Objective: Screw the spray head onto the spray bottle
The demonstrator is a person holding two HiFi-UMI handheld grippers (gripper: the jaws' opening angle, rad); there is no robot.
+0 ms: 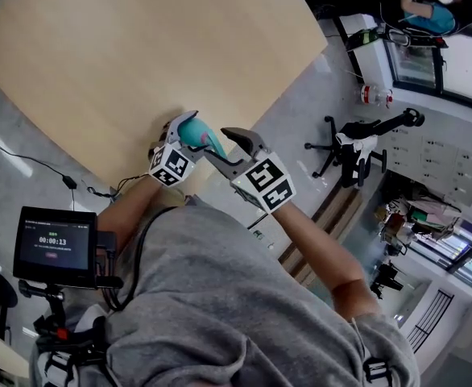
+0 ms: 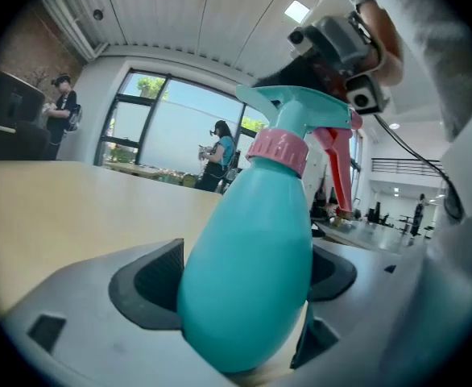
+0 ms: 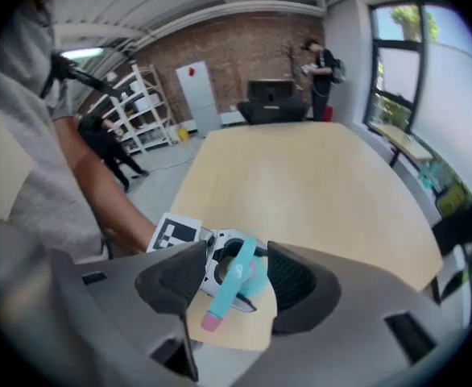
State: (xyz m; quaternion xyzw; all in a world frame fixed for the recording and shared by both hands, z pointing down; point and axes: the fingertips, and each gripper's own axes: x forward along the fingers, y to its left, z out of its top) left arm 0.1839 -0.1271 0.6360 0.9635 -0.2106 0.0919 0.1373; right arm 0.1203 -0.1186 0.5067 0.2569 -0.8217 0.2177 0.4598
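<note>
Two grippers, both mine, meet over the near edge of the tan table (image 1: pixel 139 47). Left gripper (image 1: pixel 186 134): jaws clamped on the belly of the teal spray bottle (image 2: pixel 248 264), pads pressing both sides. The bottle is tilted, its neck leaning right in the left gripper view. Spray head (image 2: pixel 300 107) sits on the neck above a pink collar (image 2: pixel 278 150); red trigger (image 2: pixel 338 164) hangs beneath. Right gripper (image 3: pixel 234 289): jaws wide apart, straddling the head from above, a gap on each side, gripping nothing.
</note>
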